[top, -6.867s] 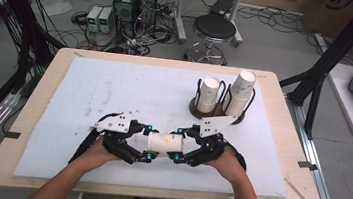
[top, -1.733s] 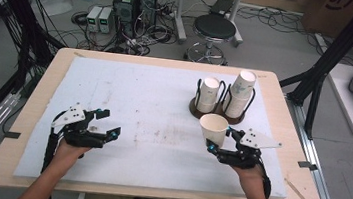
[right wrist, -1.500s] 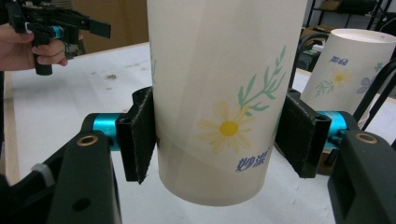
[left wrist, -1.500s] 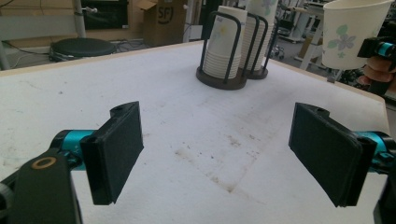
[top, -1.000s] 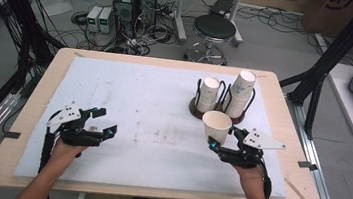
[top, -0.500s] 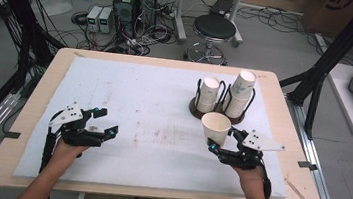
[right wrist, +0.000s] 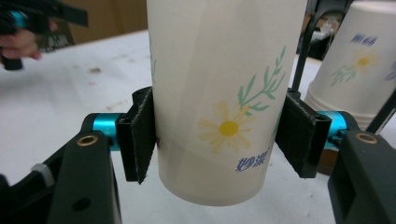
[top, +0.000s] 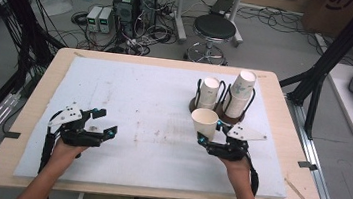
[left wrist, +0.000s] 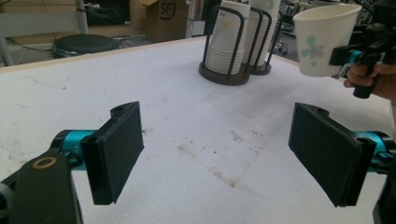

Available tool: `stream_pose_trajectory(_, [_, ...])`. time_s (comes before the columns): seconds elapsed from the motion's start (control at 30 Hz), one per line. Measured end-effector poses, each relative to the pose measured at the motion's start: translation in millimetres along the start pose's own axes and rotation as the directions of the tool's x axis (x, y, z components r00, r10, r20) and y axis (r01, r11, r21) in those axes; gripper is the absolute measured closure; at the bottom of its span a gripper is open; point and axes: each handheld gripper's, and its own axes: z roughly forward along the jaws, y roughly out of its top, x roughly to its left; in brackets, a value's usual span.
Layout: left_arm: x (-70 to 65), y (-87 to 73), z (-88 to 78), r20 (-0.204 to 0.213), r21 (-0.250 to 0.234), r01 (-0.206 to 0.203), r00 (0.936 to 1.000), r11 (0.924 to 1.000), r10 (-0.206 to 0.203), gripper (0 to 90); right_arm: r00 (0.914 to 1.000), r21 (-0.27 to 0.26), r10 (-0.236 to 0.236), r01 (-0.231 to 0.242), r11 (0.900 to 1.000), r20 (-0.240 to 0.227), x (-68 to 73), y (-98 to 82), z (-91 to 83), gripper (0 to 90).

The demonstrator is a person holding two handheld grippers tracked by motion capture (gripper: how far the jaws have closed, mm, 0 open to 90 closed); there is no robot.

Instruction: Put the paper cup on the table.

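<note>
A white paper cup (top: 204, 123) with a daisy print (right wrist: 224, 70) stands upright in the air, just in front of the cup rack. My right gripper (top: 205, 140) is shut on its lower half, one pad pressed on each side (right wrist: 219, 135). The left gripper view has the same cup (left wrist: 322, 37) at upper right. My left gripper (top: 106, 122) hovers low over the mat at front left. Its jaws are open with nothing between them (left wrist: 219, 154). The dark wire rack (top: 223, 112) holds two stacks of paper cups, one short (top: 209, 92) and one taller (top: 239, 92).
A white foam mat (top: 154, 102) covers most of the wooden table (top: 285, 142). The rack (left wrist: 233, 74) stands at the back right of the mat. Beyond the far edge are a black stool (top: 215, 27), floor electronics (top: 130, 3) and cables. Black frame posts (top: 341, 48) flank the table.
The right gripper has shifted a little to the left with the cup in it. The left gripper has stayed where it was, still open.
</note>
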Motion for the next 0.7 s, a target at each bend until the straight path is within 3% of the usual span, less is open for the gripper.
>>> stream_pose_trajectory(0.1, [0.2, -0.1, 0.1, -0.002, 0.000, 0.001, 1.0000, 1.0000, -0.001, 18.0, 0.9999, 0.051, -0.014, 0.013, 0.999, 0.008, 1.5, -0.1, 19.4, 36.2])
stream_pose_trajectory(0.37, [2.1, -0.9, -0.4, -0.006, 0.000, 0.003, 1.0000, 1.0000, -0.003, 18.1, 0.9998, 0.110, -0.020, 0.021, 0.994, -0.009, 8.1, 2.9, 61.8, 36.1])
stream_pose_trajectory(0.5, [2.1, -1.0, -0.3, -0.007, 0.002, 0.002, 1.0000, 1.0000, -0.002, 18.2, 0.9997, 0.138, 0.024, -0.022, 0.990, -0.009, 8.4, -1.5, 73.9, 36.1])
stream_pose_trajectory(0.7, [2.2, -1.1, -0.2, -0.006, 0.008, 0.002, 1.0000, 1.0000, -0.002, 18.3, 0.9995, 0.218, 0.028, -0.030, 0.976, 0.013, 7.9, -3.0, 80.9, 36.0])
